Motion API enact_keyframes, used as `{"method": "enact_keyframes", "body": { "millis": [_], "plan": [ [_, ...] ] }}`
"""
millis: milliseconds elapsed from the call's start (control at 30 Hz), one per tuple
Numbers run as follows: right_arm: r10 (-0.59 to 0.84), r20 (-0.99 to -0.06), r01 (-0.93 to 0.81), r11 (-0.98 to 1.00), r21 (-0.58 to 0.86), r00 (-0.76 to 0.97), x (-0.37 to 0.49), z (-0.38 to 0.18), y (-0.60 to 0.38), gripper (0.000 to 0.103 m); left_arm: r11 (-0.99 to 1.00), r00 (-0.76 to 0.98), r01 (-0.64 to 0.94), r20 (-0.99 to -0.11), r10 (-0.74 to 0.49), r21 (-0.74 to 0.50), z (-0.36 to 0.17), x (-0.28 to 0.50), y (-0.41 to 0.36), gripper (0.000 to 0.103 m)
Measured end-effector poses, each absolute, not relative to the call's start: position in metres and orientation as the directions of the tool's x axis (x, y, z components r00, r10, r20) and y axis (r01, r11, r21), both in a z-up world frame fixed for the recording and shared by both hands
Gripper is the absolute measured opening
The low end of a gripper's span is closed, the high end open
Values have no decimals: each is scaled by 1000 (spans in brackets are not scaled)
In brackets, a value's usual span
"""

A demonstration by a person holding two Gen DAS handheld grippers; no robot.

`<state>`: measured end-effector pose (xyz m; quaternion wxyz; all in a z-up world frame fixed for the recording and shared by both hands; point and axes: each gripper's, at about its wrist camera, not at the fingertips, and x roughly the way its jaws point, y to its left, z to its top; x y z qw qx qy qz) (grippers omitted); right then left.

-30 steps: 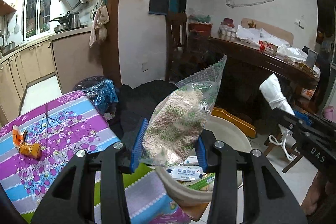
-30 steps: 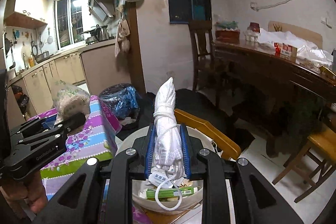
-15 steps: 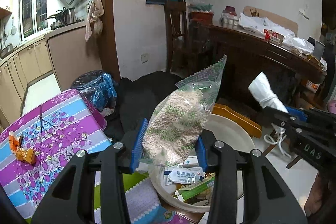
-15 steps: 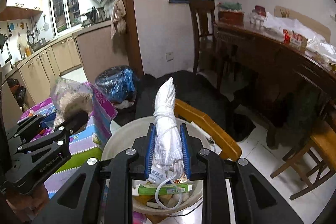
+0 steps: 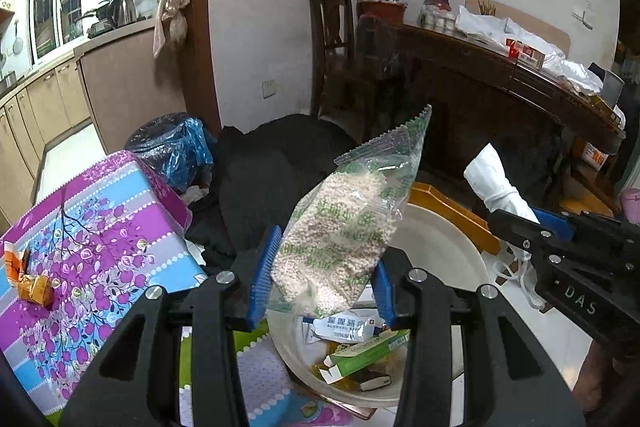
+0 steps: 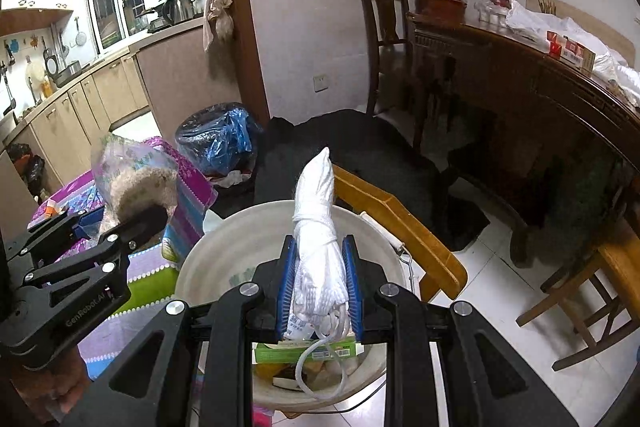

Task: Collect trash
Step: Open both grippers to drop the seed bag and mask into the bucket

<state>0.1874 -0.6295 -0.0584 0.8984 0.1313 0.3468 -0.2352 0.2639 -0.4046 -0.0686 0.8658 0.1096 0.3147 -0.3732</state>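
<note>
My left gripper point(image 5: 322, 277) is shut on a clear plastic bag of pale grains point(image 5: 340, 239), held upright over the near rim of a cream bucket point(image 5: 440, 251). My right gripper point(image 6: 320, 285) is shut on a white rope bundle point(image 6: 318, 227), directly above the same bucket point(image 6: 248, 231). Inside the bucket lie a green box point(image 5: 360, 353), an alcohol-wipe packet point(image 5: 344, 327) and other scraps. An orange wrapper point(image 5: 30, 283) lies on the purple floral tablecloth point(image 5: 100, 227). The right gripper point(image 5: 560, 251) shows at the right of the left wrist view.
A bin lined with blue plastic point(image 6: 218, 139) stands beyond the table corner. Black cloth point(image 6: 352, 147) drapes over an orange wooden chair point(image 6: 400, 231) behind the bucket. A dark sideboard point(image 6: 540, 99) and wooden stool point(image 6: 592, 291) lie to the right; kitchen cabinets point(image 6: 100, 95) to the left.
Both grippers have moved forward and down over the bucket, still holding the grain bag and the rope bundle. More of the bucket's inside shows now.
</note>
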Motion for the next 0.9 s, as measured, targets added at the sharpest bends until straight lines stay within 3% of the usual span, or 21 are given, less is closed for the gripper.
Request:
{"method": "enact_keyframes", "body": {
  "millis": [900],
  "plan": [
    [-329, -695, 516, 854, 70, 639, 194, -72, -620, 24, 694, 497, 719, -662, -561, -48, -84, 267, -415, 40]
  ]
}}
